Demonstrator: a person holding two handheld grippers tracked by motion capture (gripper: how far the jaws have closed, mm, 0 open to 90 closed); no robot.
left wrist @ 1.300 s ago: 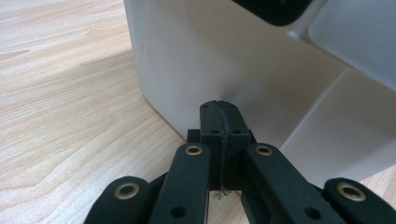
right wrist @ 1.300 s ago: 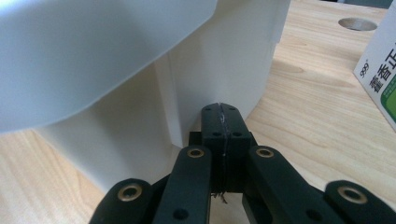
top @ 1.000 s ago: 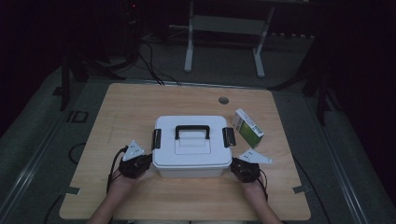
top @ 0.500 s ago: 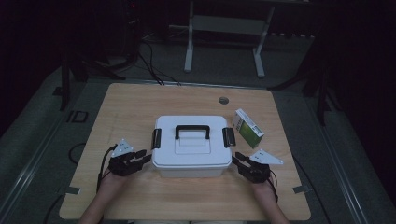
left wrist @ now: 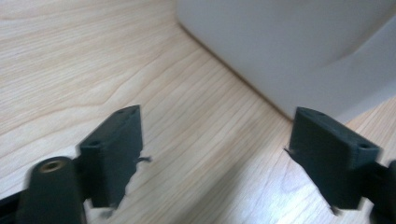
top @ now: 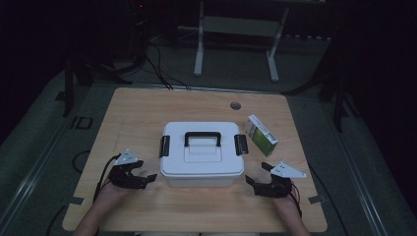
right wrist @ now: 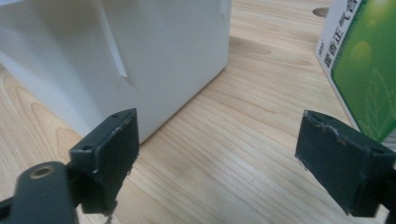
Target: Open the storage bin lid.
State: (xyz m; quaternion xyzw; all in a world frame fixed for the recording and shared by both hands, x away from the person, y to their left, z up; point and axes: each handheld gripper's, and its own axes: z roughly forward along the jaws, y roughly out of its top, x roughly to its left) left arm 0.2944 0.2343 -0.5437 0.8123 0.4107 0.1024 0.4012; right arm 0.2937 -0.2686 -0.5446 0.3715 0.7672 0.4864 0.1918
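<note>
A dim room surrounds a wooden table point(top: 147, 113) with a white box point(top: 201, 155) at its middle, black latches on both ends. A green carton point(top: 261, 135) lies just right of it. The left gripper point(top: 147, 179) and right gripper point(top: 254, 182) flank the box, jaws wide apart, holding nothing.
</note>
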